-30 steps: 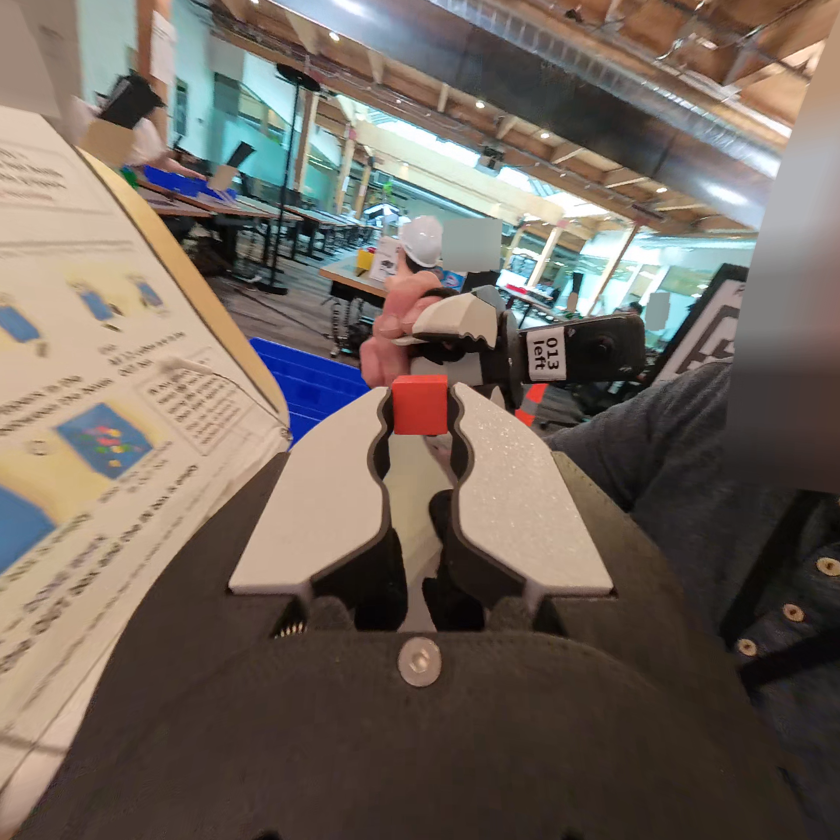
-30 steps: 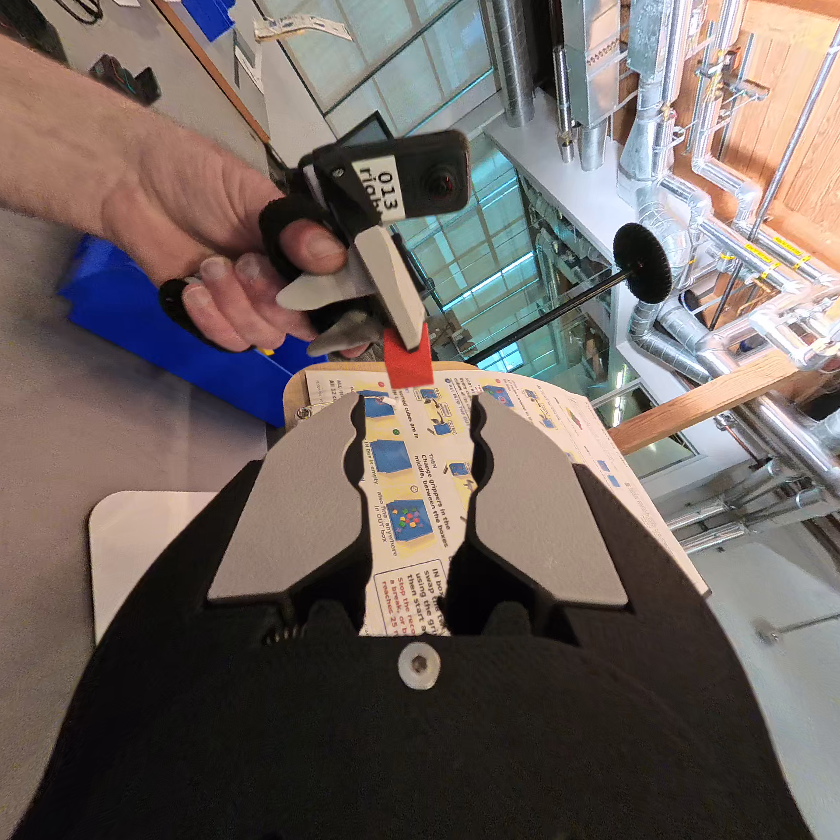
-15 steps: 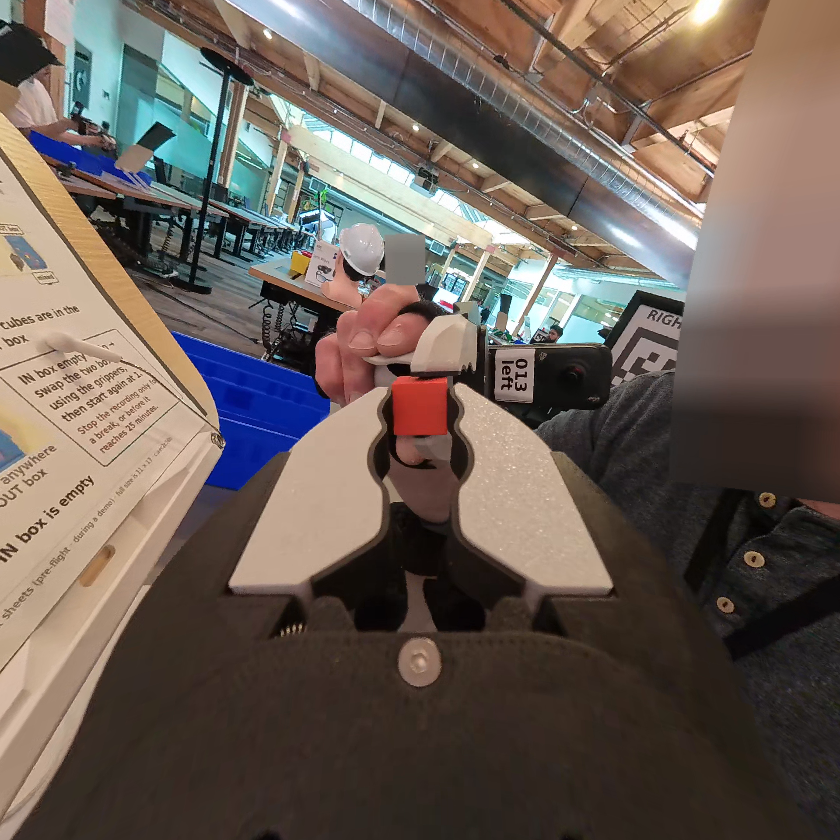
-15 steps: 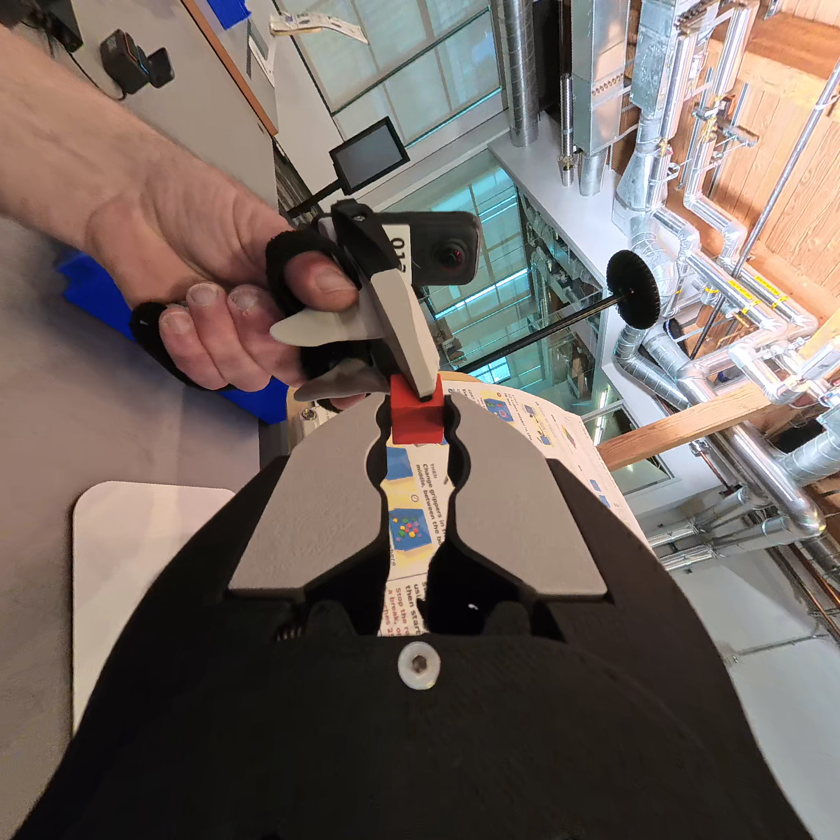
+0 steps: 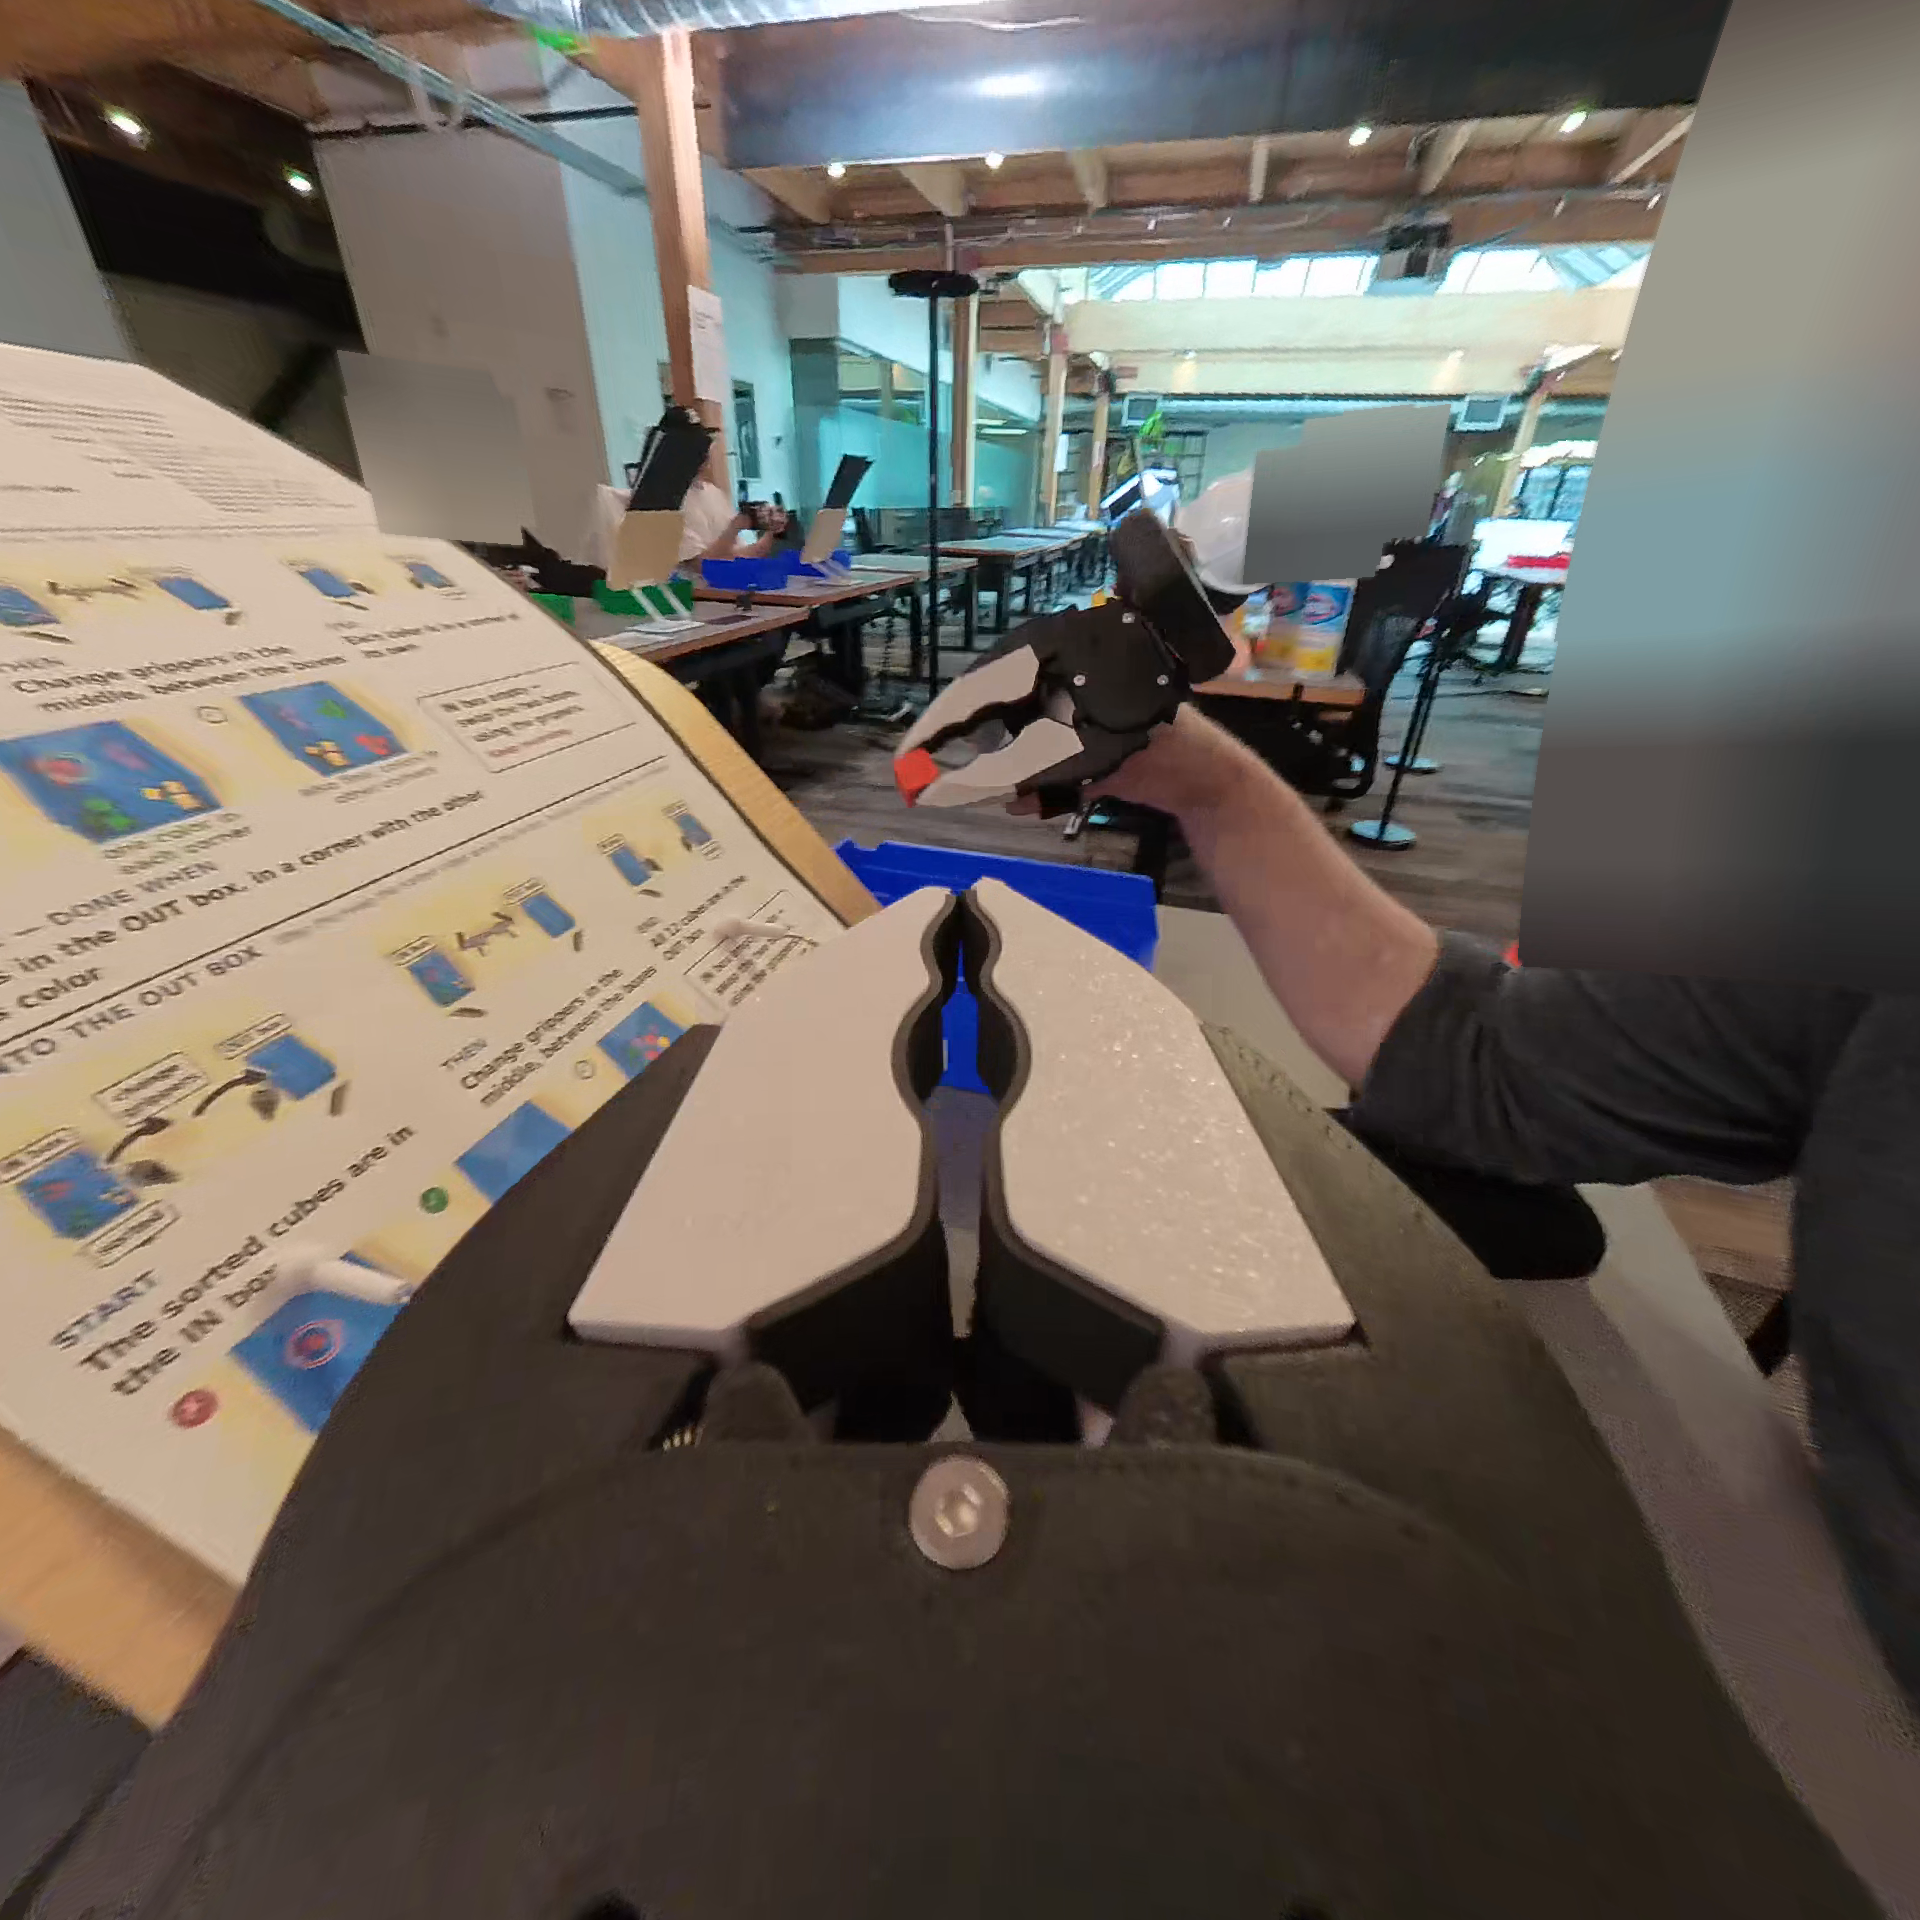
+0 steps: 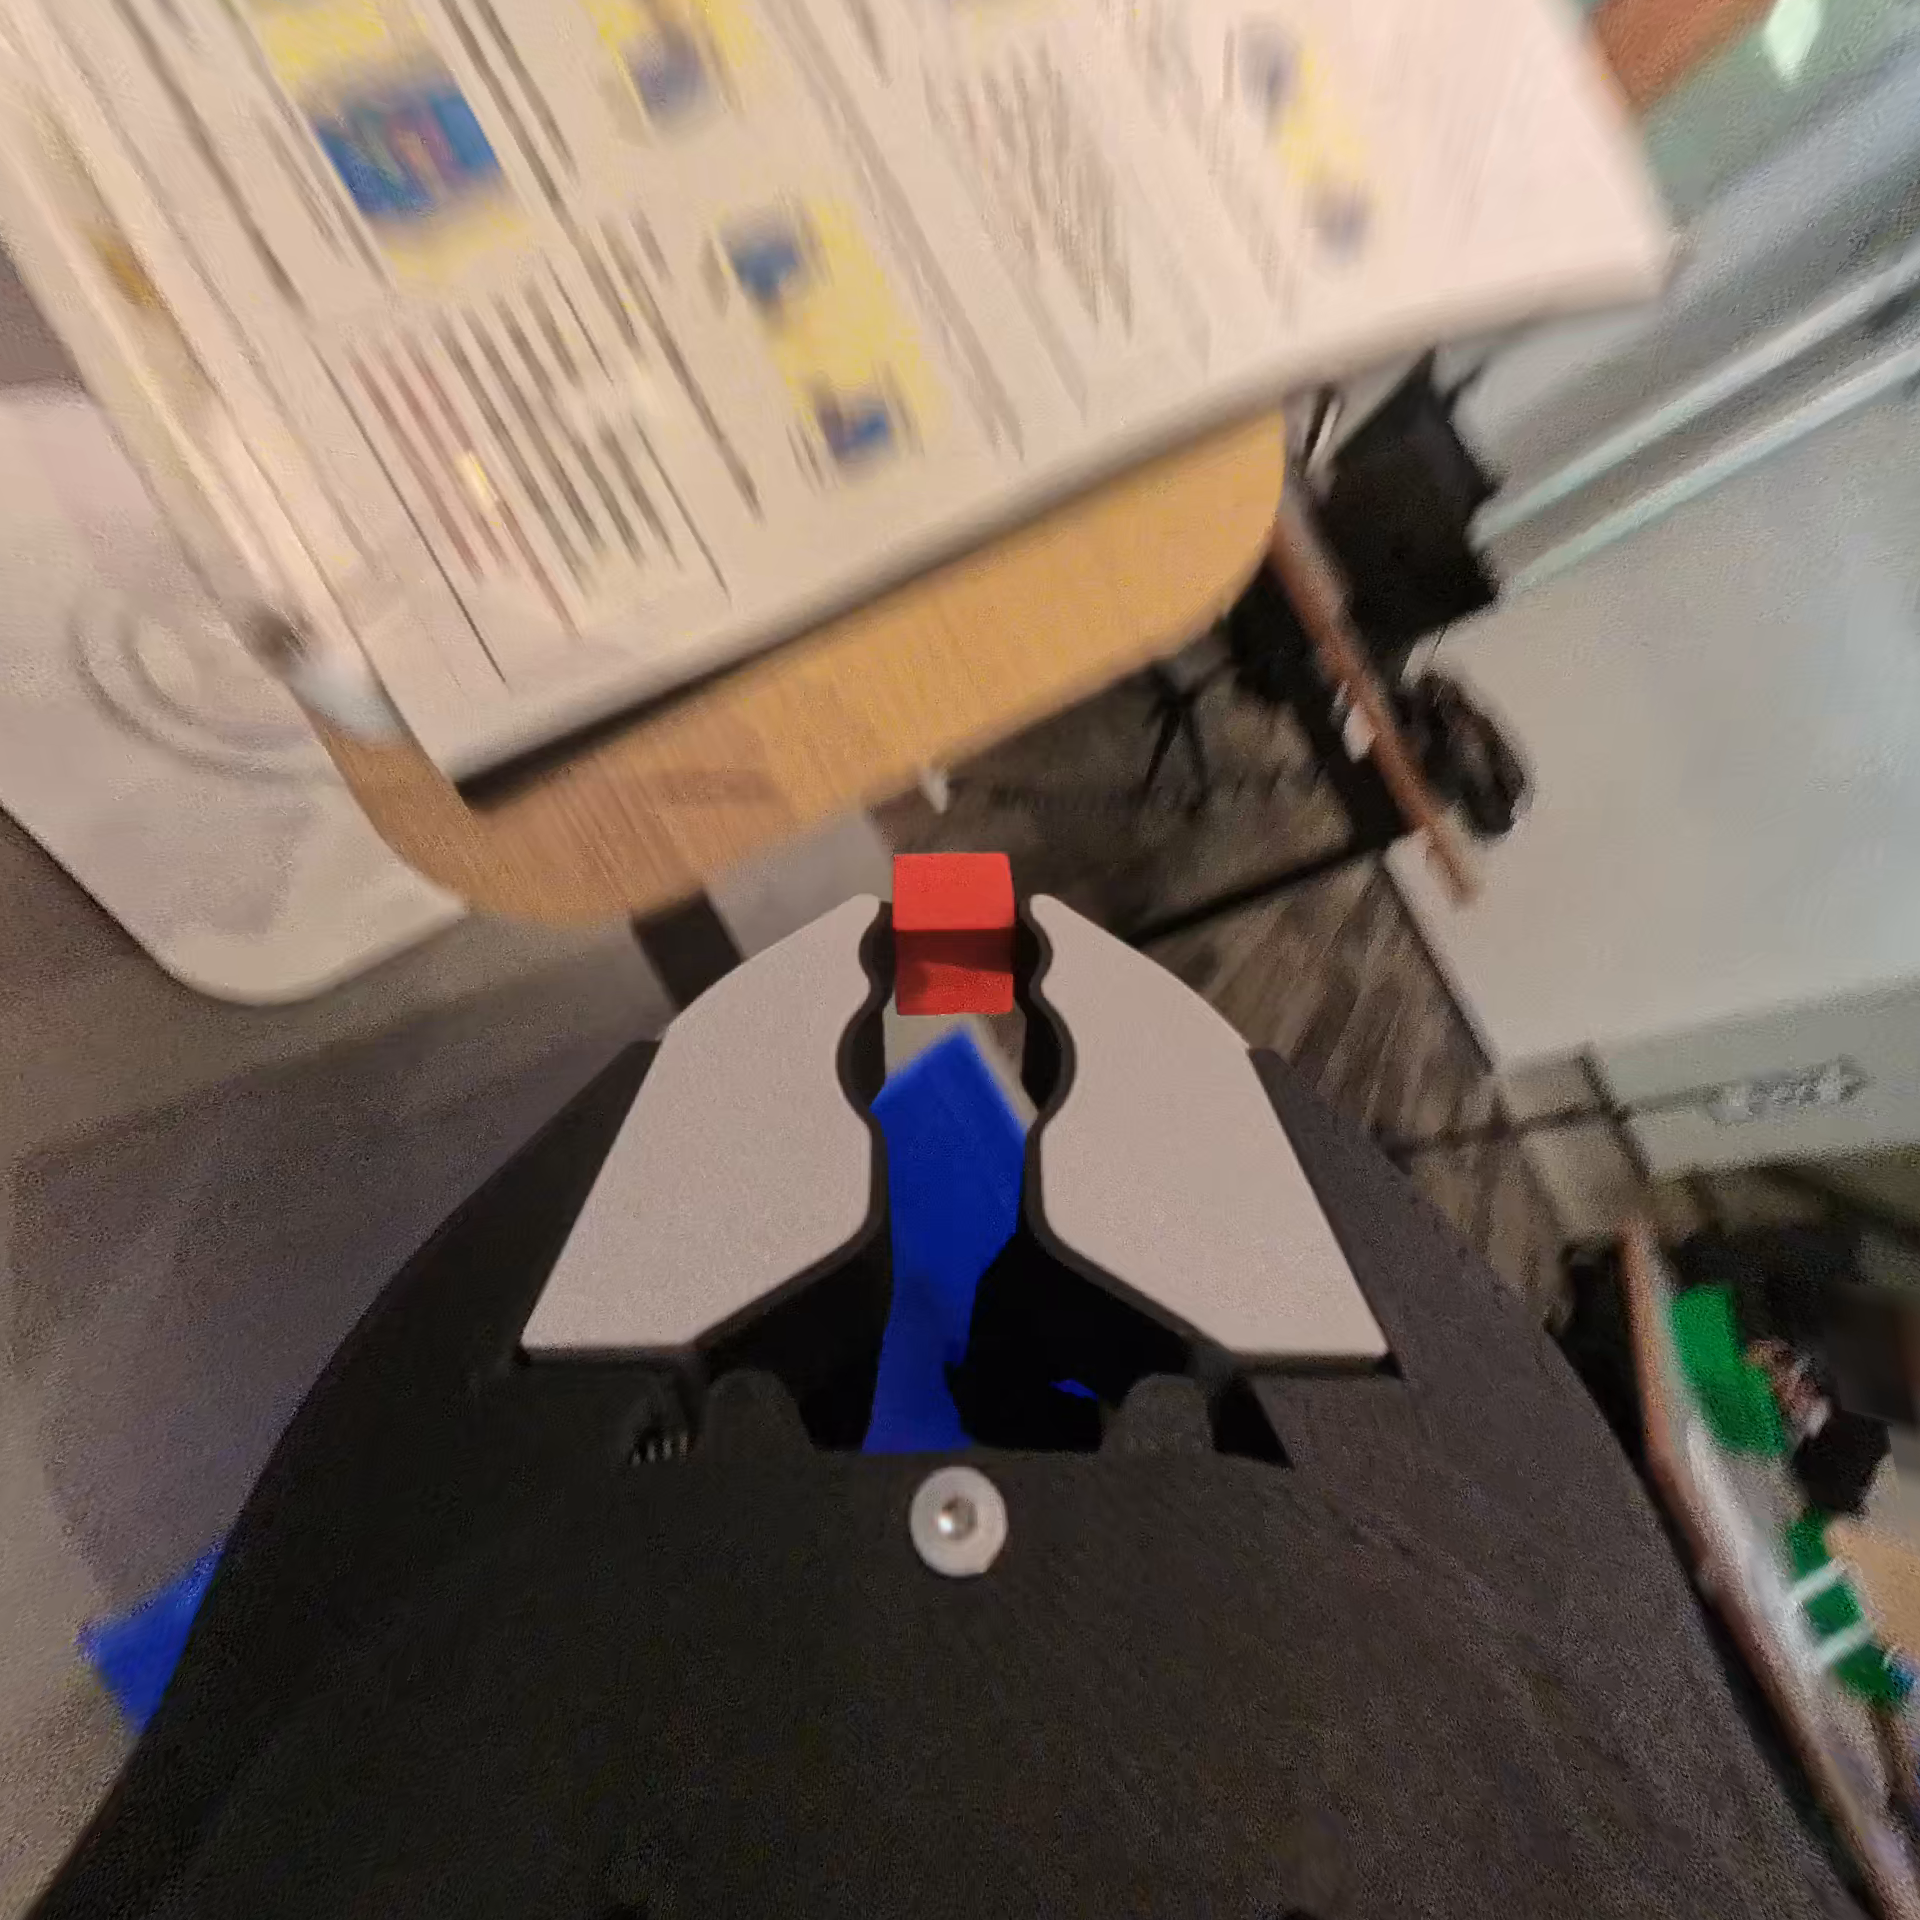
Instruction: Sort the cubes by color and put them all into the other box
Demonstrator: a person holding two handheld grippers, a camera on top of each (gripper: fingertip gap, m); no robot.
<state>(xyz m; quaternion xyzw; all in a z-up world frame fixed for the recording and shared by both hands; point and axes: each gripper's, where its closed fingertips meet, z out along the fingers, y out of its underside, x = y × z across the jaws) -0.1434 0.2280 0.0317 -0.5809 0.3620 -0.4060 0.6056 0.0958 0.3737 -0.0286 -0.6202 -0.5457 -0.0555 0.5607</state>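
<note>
The right tool is gripping a red cube at its fingertips, both pads pressing on the cube's sides, and is holding it in the air above the desk. The left tool is carrying nothing, its tips closed together. Judging by this, the step in hand is the carrying of one red cube toward the destination box. The next move is likely calling for the right tool to travel over the blue box at the desk's far edge, descend into the corner meant for red, and only then part its fingers. Which box is the target cannot be told from here. An instruction sheet on a wooden board is standing at the desk's left side. Behind, an open workshop is showing rows of tables, timber beams and ceiling lights.
</note>
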